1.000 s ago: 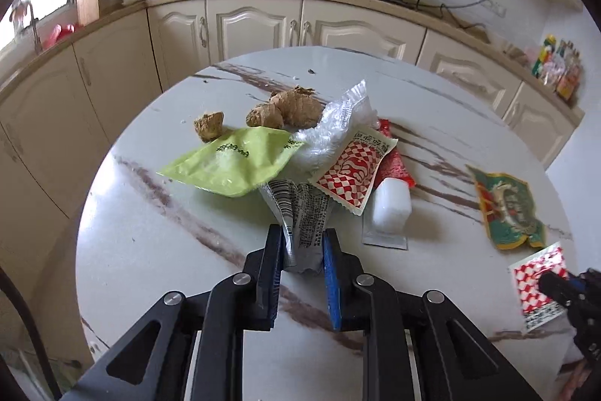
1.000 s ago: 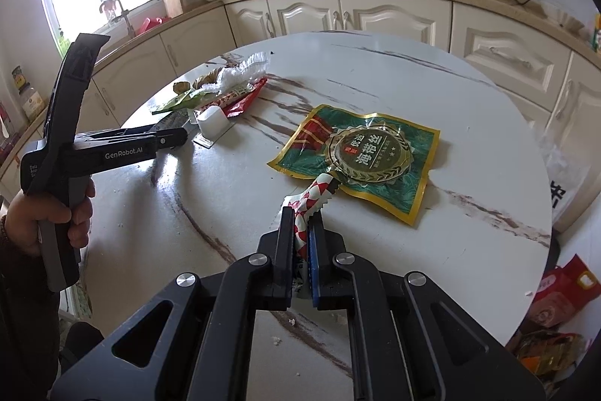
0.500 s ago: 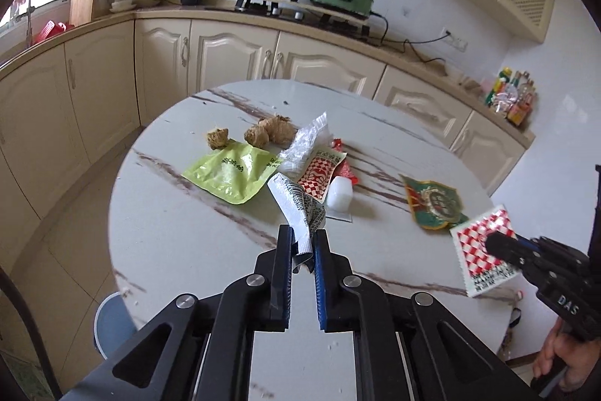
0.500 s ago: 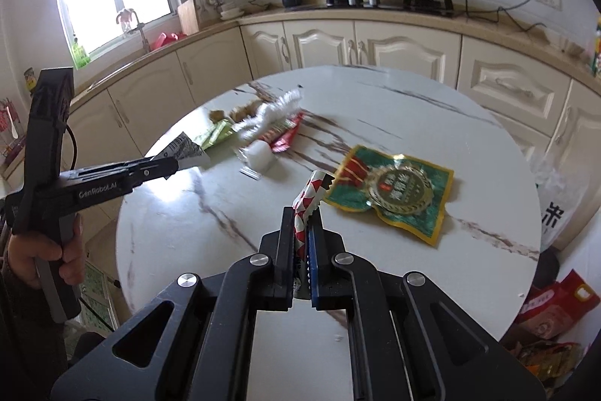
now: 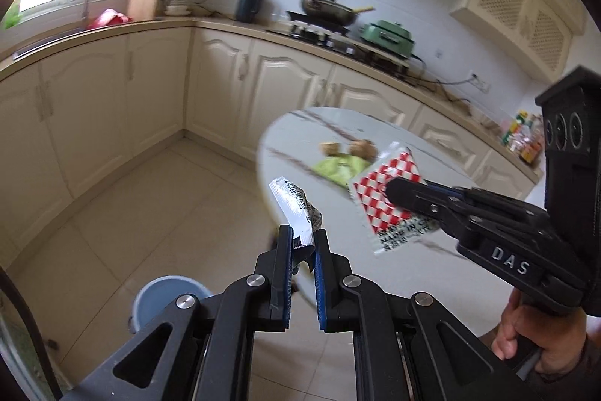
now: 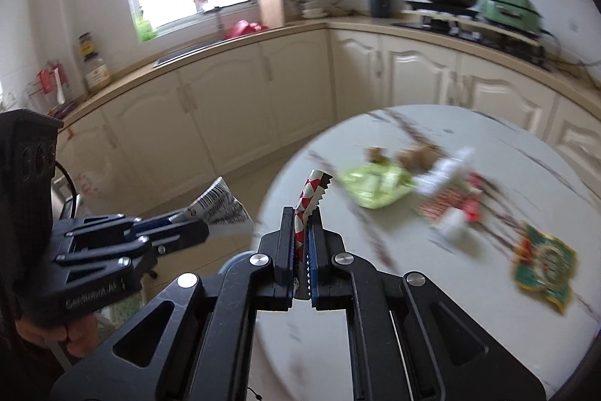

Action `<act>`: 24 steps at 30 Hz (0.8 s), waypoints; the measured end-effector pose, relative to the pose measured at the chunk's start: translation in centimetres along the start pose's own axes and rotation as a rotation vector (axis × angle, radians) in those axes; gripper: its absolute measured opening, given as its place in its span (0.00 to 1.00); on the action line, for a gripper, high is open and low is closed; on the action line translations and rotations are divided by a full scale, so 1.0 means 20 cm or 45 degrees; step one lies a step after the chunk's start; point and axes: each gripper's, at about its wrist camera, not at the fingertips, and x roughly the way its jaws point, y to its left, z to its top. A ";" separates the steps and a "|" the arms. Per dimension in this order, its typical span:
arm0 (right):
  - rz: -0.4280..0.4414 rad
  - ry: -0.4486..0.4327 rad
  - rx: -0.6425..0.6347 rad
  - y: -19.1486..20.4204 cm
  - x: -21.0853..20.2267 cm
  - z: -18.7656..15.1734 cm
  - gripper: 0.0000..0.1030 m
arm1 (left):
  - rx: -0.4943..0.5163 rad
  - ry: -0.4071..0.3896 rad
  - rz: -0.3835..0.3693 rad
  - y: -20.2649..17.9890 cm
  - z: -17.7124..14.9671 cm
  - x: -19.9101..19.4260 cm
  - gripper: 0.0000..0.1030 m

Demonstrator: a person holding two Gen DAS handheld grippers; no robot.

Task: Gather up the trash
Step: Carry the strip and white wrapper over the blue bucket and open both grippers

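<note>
Two wrappers are riding pinched: left gripper [image 5: 302,239] clamping silver wrapper [image 5: 296,209], right gripper [image 6: 301,232] squeezing checkered wrapper [image 6: 310,194]; green packet [image 6: 375,188] is waiting on table [image 6: 432,307].

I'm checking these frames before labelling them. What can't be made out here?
- Blue bin, left wrist view: mostly hidden behind the left tongs.
- Table litter, right wrist view: motion blur smears the wrappers.
- Silver wrapper print: too small to read.
- Checkered packet: lower end hidden in the right tongs.
</note>
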 end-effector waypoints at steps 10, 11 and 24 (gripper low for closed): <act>0.169 0.234 -0.213 0.63 0.83 -0.01 0.07 | -0.247 0.164 0.153 0.71 -0.26 -0.05 0.06; 0.172 0.276 -0.223 0.65 0.94 -0.05 0.07 | -0.270 0.201 0.158 0.77 -0.29 0.00 0.06; 0.158 0.758 -0.075 0.46 2.00 -0.60 0.09 | -0.402 0.639 0.113 1.25 -0.74 0.68 0.07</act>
